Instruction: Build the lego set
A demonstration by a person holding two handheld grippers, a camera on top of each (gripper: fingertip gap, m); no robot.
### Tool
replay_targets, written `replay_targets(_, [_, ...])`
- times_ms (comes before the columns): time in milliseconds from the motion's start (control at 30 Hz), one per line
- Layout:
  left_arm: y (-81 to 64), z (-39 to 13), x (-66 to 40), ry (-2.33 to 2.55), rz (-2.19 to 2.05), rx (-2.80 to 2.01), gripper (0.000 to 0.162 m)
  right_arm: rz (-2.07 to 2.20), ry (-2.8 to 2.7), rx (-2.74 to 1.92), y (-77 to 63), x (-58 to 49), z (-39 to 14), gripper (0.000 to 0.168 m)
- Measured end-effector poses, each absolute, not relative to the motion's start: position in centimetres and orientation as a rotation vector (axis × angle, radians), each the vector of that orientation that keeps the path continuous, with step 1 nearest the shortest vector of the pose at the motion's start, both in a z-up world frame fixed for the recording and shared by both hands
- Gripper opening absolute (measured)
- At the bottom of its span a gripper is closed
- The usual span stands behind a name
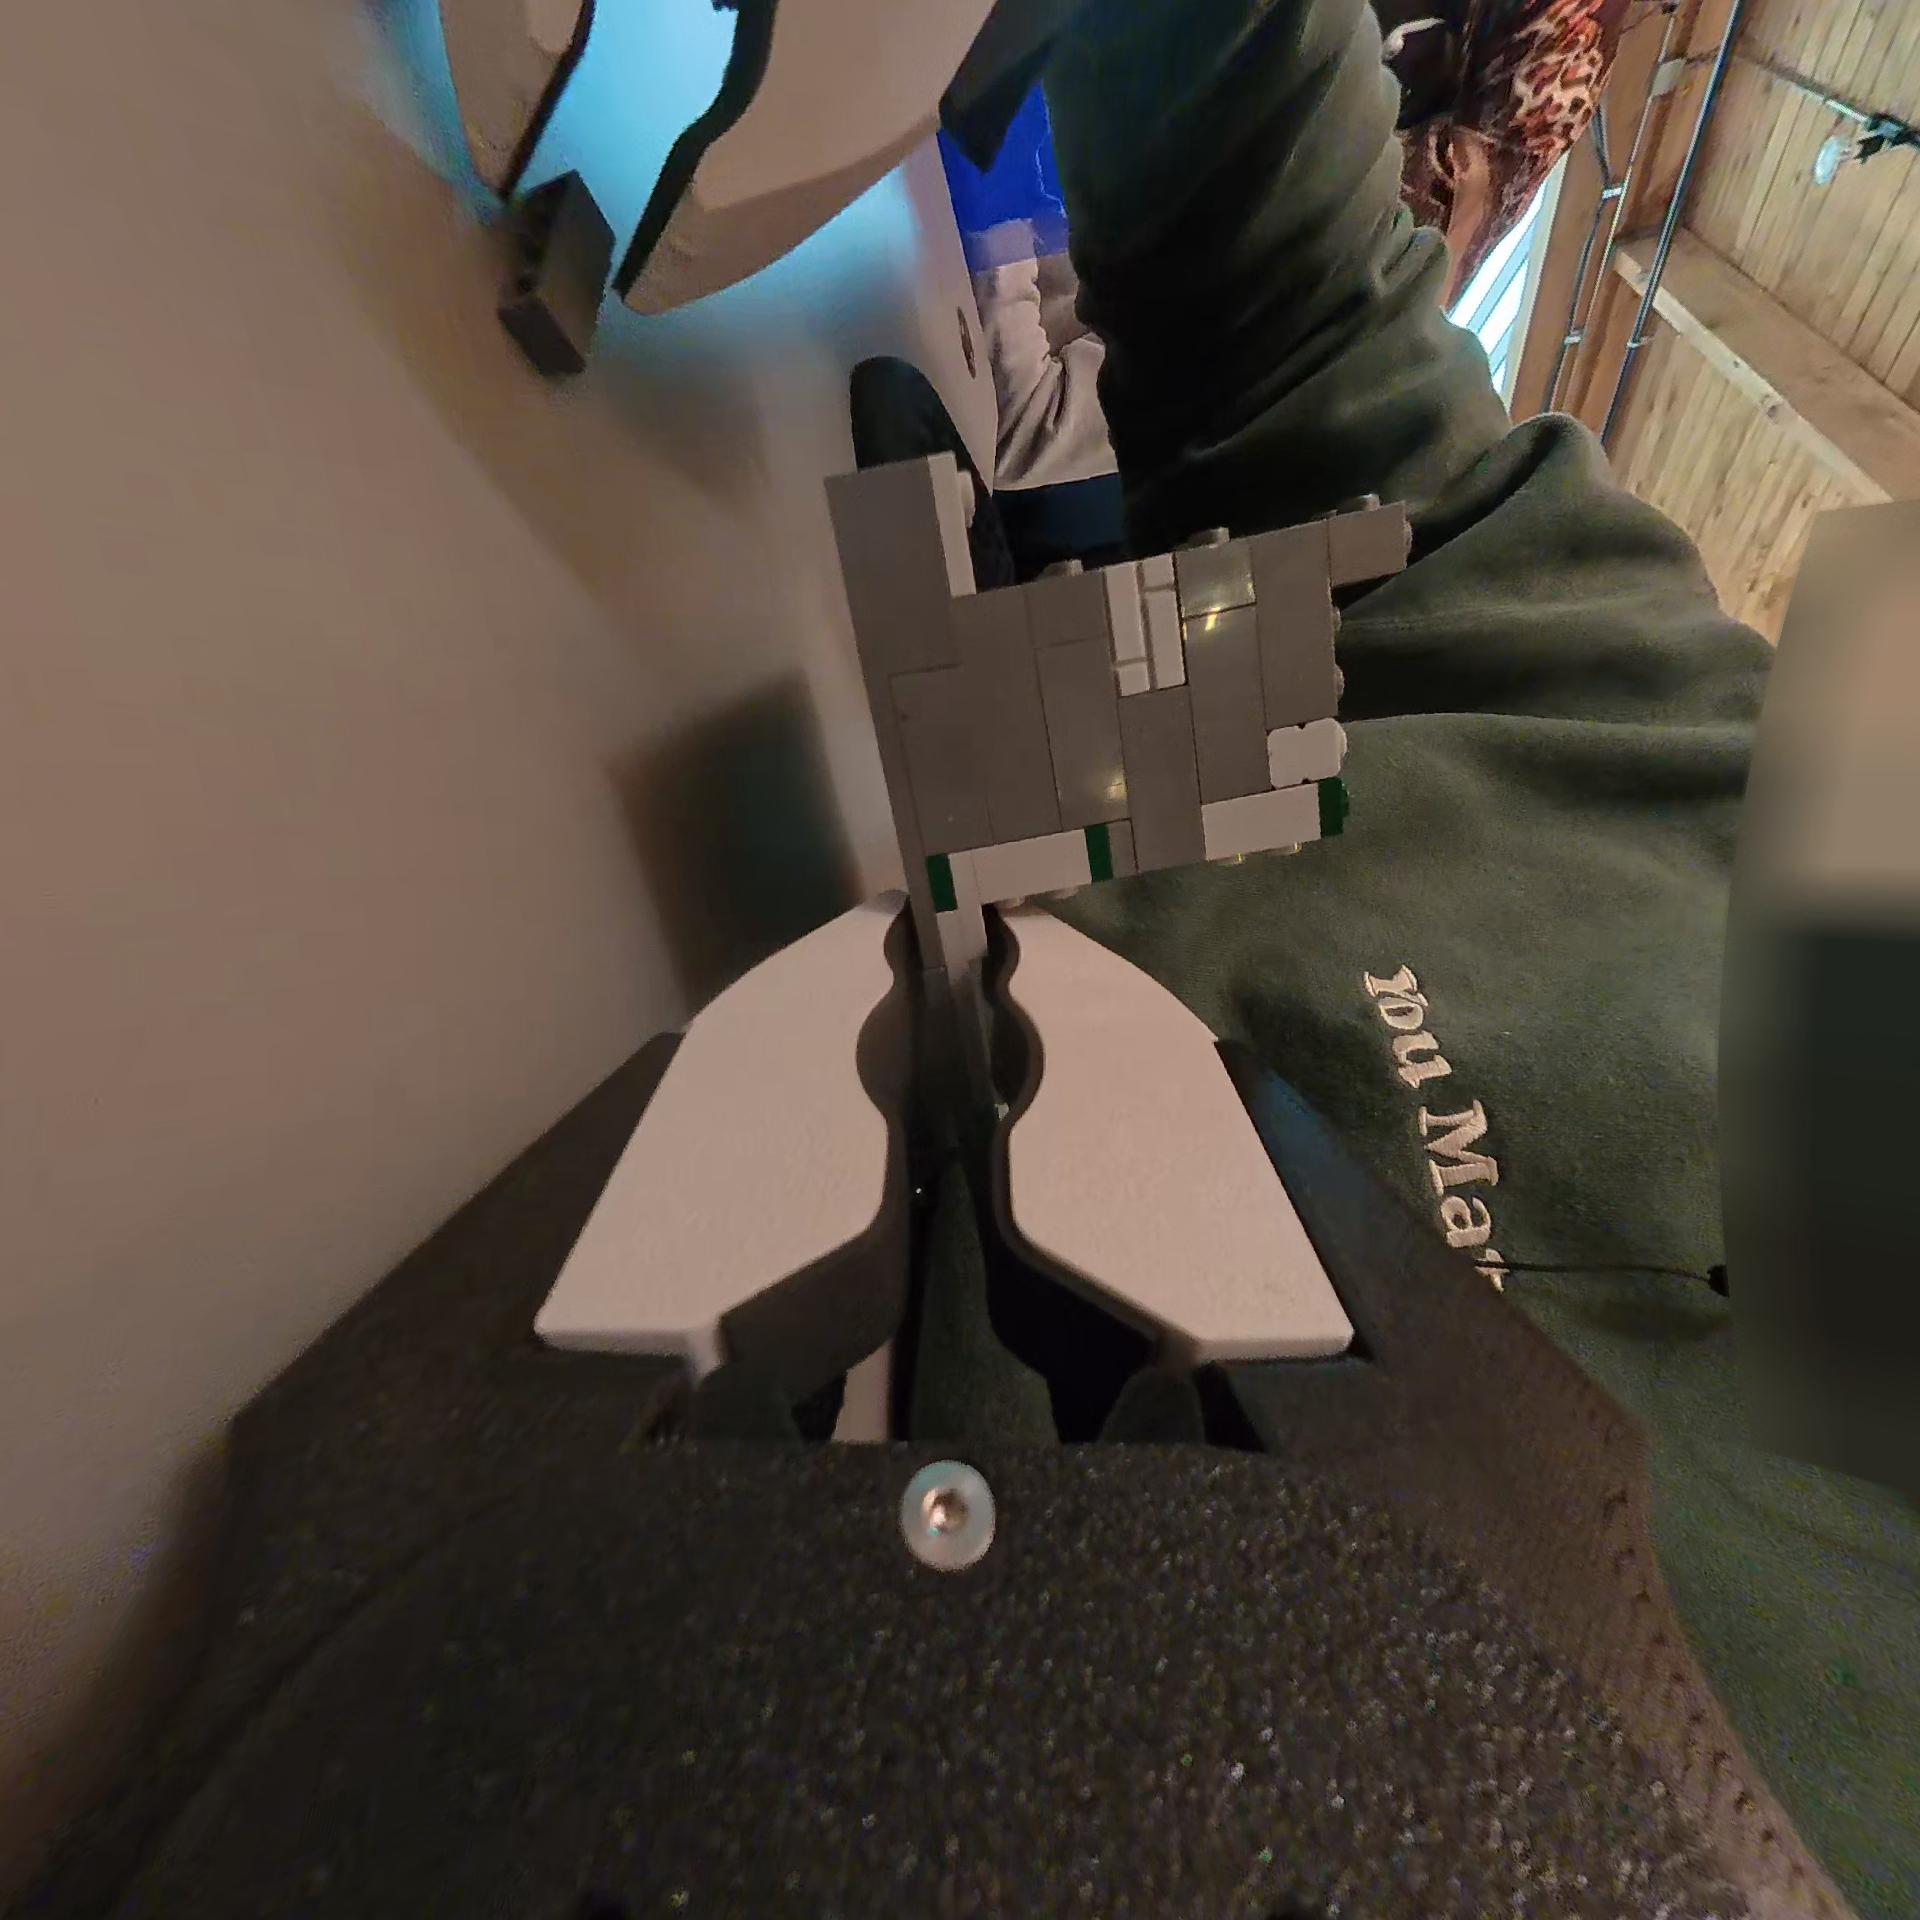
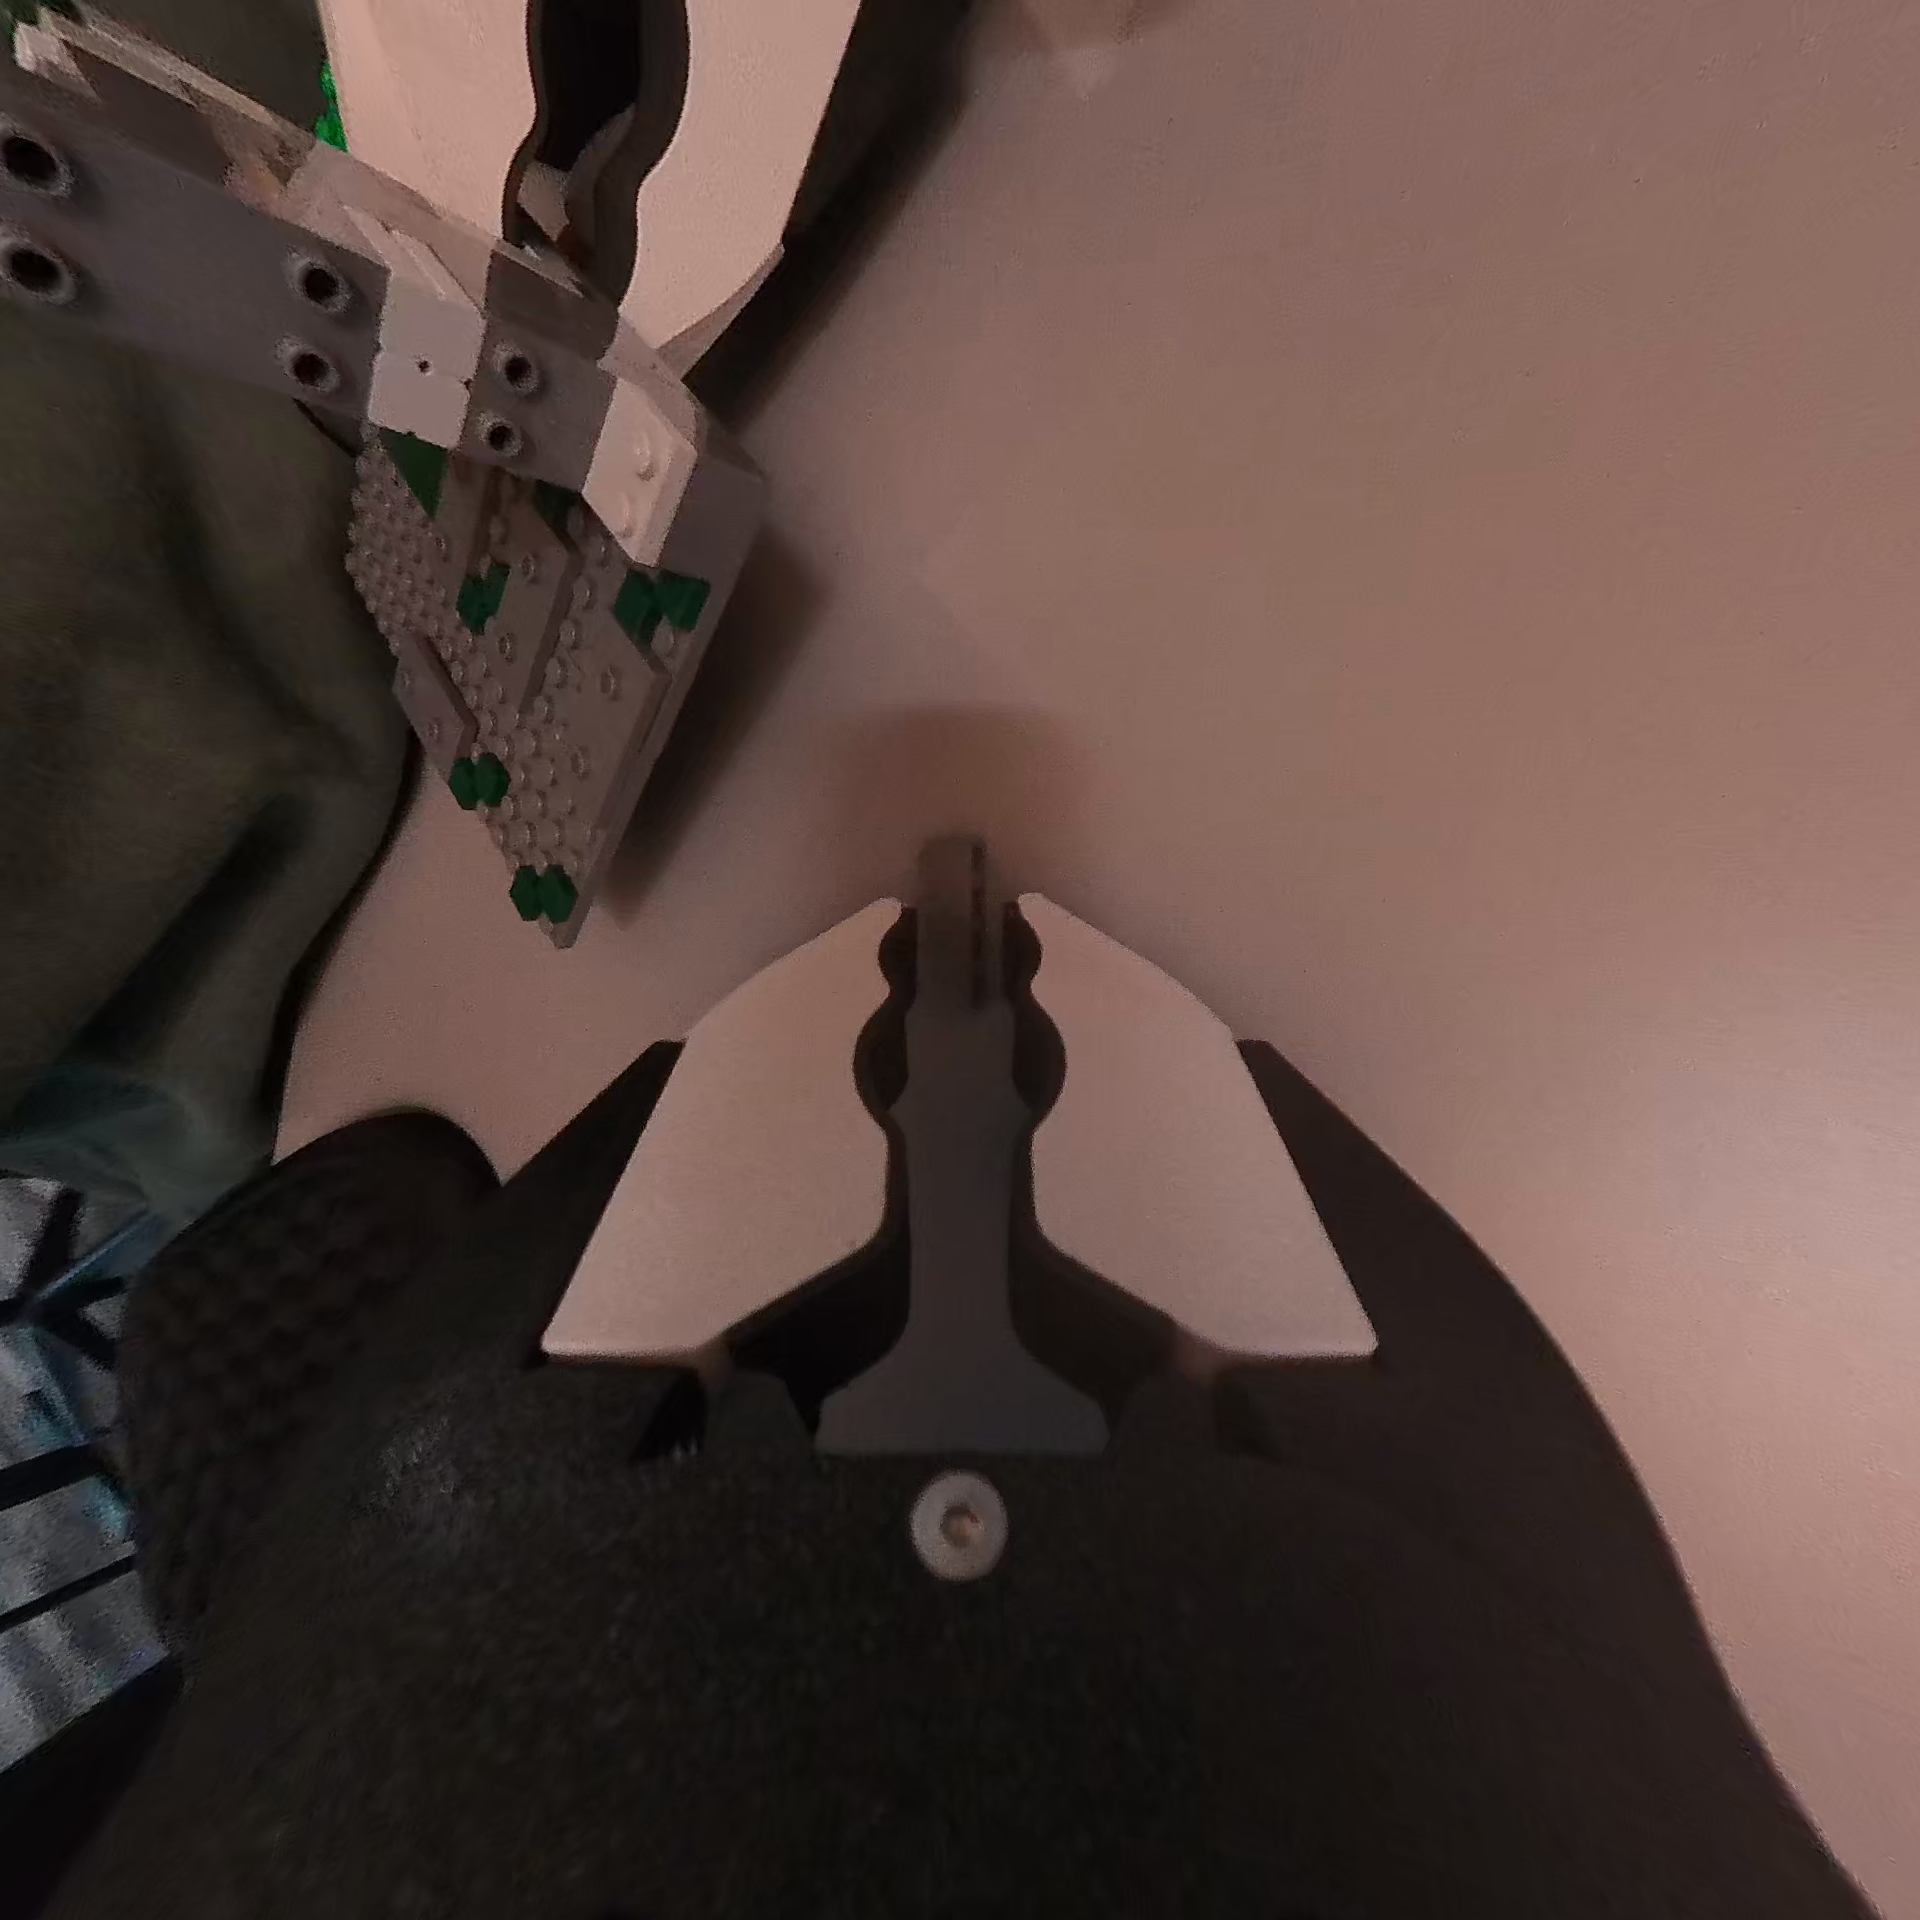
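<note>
Grey lego build held up off the table, pinched at its edge by left gripper | right gripper pinches a small grey piece, near the white table

right tool pinching a small grey piece over the worktop, left tool gripping the grey studded lego build at upper left

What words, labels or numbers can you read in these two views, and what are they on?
Sweatshirt: one line of pale stitched lettering, cut off behind the left gripper; I don't repeat wording.
Lego build, clamped in the left gripper: no writing visible.
Grey piece in the right gripper: no writing visible.
No numbers or signs elsewhere.
</note>
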State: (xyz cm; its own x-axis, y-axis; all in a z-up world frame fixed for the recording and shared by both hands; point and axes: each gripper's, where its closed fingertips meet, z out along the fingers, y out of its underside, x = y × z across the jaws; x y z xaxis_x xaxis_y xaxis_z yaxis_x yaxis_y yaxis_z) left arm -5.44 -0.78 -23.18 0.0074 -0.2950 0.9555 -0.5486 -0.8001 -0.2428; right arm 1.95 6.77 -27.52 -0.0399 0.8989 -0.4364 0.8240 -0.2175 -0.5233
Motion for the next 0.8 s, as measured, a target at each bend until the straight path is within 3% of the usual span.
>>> replay_targets(433, [-1.0, -23.2, -5.4, -0.906, 1.883, 2.077, 0.01, 0.447, -1.925, -1.553, 5.8, 2.4, -26.3, 0.014])
replay_targets(800, [-0.8, -23.4, -5.3, -0.907, 1.877, 2.104, 0.01, 0.407, -1.99, -1.455, 6.3, 3.1, -27.5, 0.011])
